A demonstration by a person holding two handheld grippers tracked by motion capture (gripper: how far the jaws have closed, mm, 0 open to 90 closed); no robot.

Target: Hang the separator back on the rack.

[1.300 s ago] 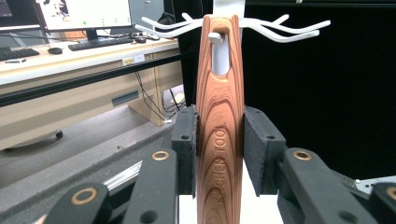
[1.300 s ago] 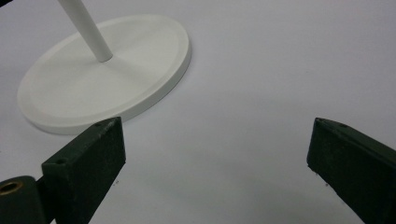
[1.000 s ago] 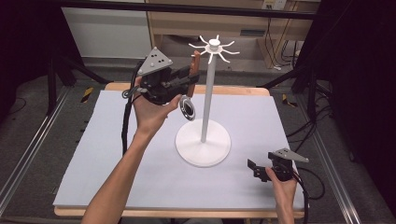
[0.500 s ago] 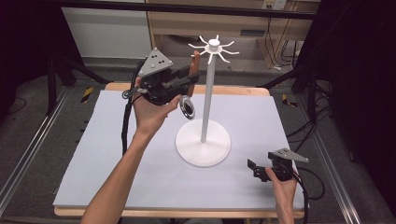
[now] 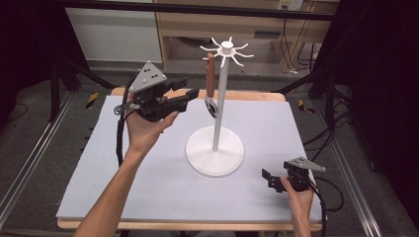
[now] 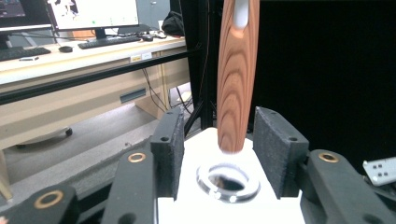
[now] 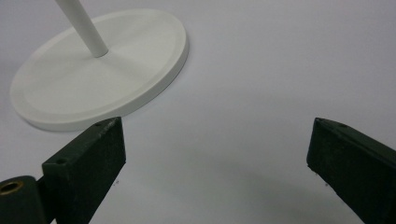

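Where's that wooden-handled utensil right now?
The wooden-handled utensil hangs from a hook of the white stand, left of its pole in the high view, with the opened left gripper just beside it.

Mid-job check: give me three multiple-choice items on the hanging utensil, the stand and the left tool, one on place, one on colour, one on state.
1. Where is the wooden-handled utensil with the metal ring end?
A. Hanging from a hook of the white stand
B. Lying on the white table mat
C. On the stand's base

2. What colour is the stand's round base?
A. Black
B. White
C. Brown

3. How does the left tool stand?
A. Clamped on the handle
B. Pads apart either side of the handle
C. Gripping the pole

Answers: 1 A, the handle hangs beside the pole in the high view. 2 B, the base shows white. 3 B, gaps show beside the handle; the jaws have just been opening.
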